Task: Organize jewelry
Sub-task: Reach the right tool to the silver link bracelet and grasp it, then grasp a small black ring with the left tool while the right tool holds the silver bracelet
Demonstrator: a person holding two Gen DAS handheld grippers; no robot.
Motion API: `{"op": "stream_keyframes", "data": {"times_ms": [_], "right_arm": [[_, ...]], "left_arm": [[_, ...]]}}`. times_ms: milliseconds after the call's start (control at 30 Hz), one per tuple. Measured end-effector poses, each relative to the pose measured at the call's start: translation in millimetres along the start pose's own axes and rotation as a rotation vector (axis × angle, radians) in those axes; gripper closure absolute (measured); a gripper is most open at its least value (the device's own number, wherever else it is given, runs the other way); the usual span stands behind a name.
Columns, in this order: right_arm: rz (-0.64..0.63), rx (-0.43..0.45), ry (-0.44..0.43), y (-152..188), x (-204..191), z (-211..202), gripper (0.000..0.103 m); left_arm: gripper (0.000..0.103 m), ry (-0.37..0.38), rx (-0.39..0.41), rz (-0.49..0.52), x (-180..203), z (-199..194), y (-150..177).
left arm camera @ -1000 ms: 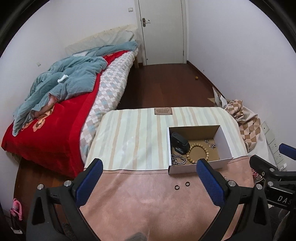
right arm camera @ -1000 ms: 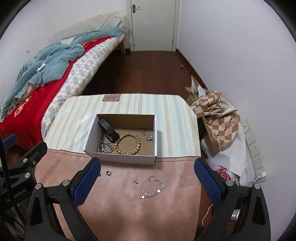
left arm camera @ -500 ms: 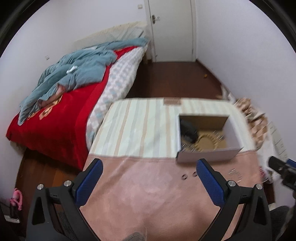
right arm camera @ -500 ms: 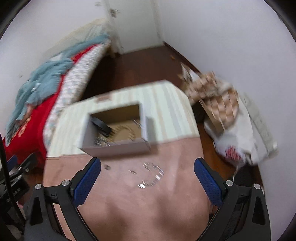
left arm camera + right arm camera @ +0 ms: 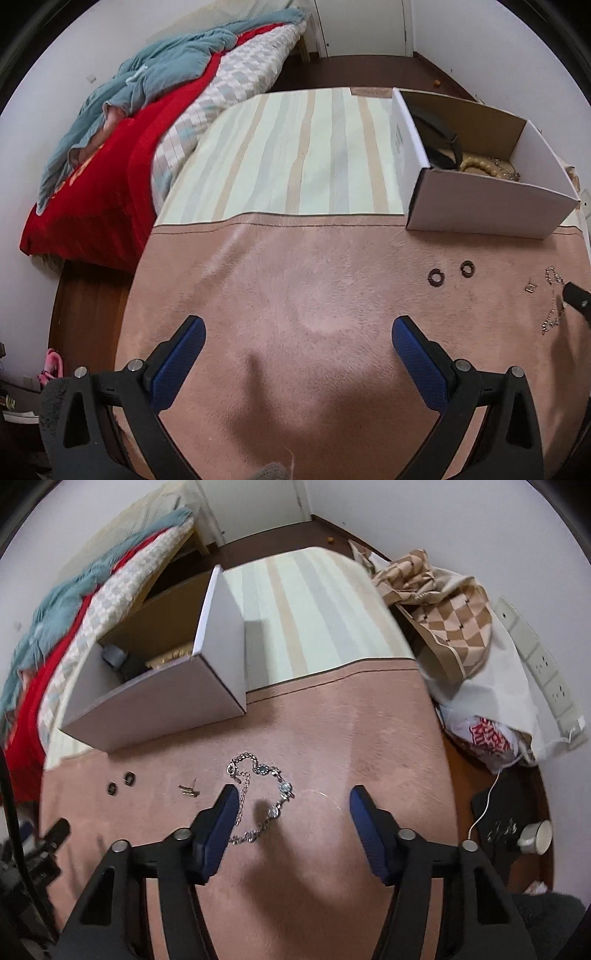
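A white cardboard box [image 5: 476,210] [image 5: 159,705] stands on the table and holds a black item [image 5: 439,147], a wooden bead bracelet [image 5: 480,166] and chains. On the pink mat lie two dark rings [image 5: 436,277] [image 5: 120,782], a small gold earring [image 5: 189,791] [image 5: 530,287] and a silver chain bracelet [image 5: 266,794] [image 5: 553,299]. My right gripper [image 5: 291,805] is open and low over the mat, its left finger at the bracelet. My left gripper [image 5: 297,336] is open and empty over bare mat, left of the rings.
A pink mat [image 5: 295,295] overlaps a striped cloth [image 5: 295,155] on the table. A bed with a red cover [image 5: 110,166] lies to the left. Checked fabric and bags [image 5: 454,627] pile at the table's right, with wall sockets [image 5: 546,679] beyond.
Both grippers have dropped closer to the mat. The right one has moved forward over the silver bracelet. The left one has shifted left, so the box now sits at its right.
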State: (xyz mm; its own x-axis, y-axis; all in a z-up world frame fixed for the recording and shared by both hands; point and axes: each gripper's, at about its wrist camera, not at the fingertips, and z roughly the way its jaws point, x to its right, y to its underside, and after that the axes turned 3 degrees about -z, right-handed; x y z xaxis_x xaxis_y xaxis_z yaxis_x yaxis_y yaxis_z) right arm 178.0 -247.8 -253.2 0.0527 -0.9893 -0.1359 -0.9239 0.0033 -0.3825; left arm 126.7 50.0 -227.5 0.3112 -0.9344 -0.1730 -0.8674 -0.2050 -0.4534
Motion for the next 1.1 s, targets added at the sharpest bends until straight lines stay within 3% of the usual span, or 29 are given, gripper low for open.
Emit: {"op": "stream_keyframes", "data": {"times_ms": [33,133,200,433,633,833,933,1000,1033,1100], "right_arm": [[-0.027,0.005,0.024,-0.4,-5.8,4.3,0.046],[-0.141,0.029,0.135,2.4,-24.8,10.1,0.061],[-0.157,0.042,0.132,5.7,-29.1,9.2,0.096],[-0.072,0.060,0.059,11.2,-15.6,-8.9,0.097],[-0.037,0.143,0.009,2.9,-9.8,-49.4,0.097],[-0.032,0.138,0.006,0.5,-10.8,-52.4,0.097],[-0.021,0.123,0.007,1.8,-6.8,-47.5,0.097],[-0.021,0.120,0.011,2.2,-4.8,-46.0,0.097],[-0.022,0.120,0.014,2.2,-4.8,-46.1,0.097],[-0.021,0.119,0.015,2.1,-5.4,-46.4,0.097]], "left_arm": [[0.000,0.000,-0.003,0.001,0.5,1.7,0.1],[0.000,0.005,-0.011,0.010,2.6,6.3,0.5],[0.000,0.011,-0.017,0.014,4.7,8.9,-0.7],[0.000,0.057,-0.008,0.028,12.2,7.3,-6.4],[0.000,0.175,-0.032,0.030,24.7,13.6,-18.2],[0.005,0.238,-0.035,0.102,52.5,20.1,-23.7],[0.025,0.258,-0.044,0.135,63.5,22.1,-22.8],[0.053,0.271,-0.061,0.151,68.2,24.7,-21.1],[0.058,0.287,-0.047,0.161,70.2,22.5,-20.4],[0.087,0.297,-0.043,0.181,73.2,20.0,-20.5]]}}
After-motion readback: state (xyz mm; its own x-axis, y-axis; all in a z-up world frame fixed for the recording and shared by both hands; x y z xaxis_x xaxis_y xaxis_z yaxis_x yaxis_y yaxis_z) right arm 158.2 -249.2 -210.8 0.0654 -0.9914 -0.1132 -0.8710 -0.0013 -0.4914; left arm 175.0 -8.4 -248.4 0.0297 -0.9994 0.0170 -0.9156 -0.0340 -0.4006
